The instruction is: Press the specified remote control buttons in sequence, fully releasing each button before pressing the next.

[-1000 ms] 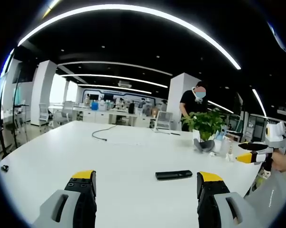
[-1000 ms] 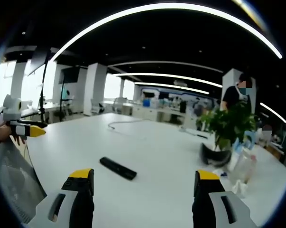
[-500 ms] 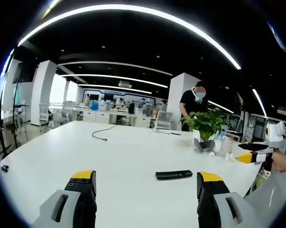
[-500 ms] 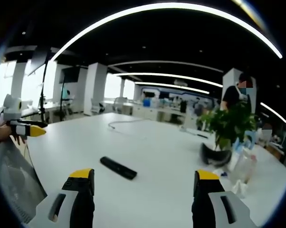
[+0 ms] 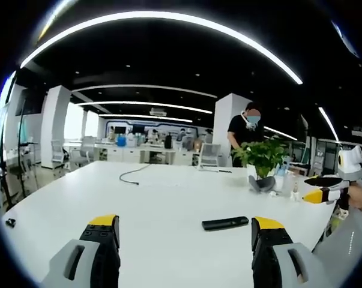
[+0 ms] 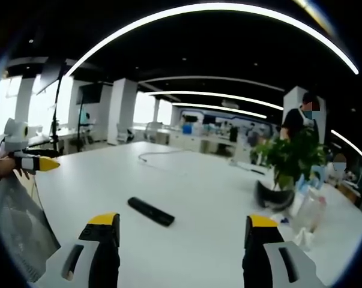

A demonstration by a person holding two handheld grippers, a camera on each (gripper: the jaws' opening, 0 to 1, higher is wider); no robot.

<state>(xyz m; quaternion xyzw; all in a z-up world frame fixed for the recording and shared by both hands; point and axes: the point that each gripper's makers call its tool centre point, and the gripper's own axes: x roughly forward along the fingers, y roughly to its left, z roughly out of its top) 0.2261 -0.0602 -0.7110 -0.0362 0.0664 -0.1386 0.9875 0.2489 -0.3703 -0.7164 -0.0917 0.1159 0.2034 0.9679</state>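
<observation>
Both yellow-tipped grey grippers, left (image 5: 179, 231) and right (image 6: 176, 229), hang spread wide and empty above the flat black plastic remote control (image 6: 150, 211) on the white tabletop (image 6: 199, 192); a careless jaw could press 2 buttons.

A: What sits on the white worktop (image 5: 156, 204)?
B: A black remote control (image 5: 225, 223) lying flat, and a black cable (image 5: 131, 174) farther back.
A: And the far edge?
B: A potted plant (image 6: 290, 166), with a clear bottle (image 6: 310, 217) just beside it.
</observation>
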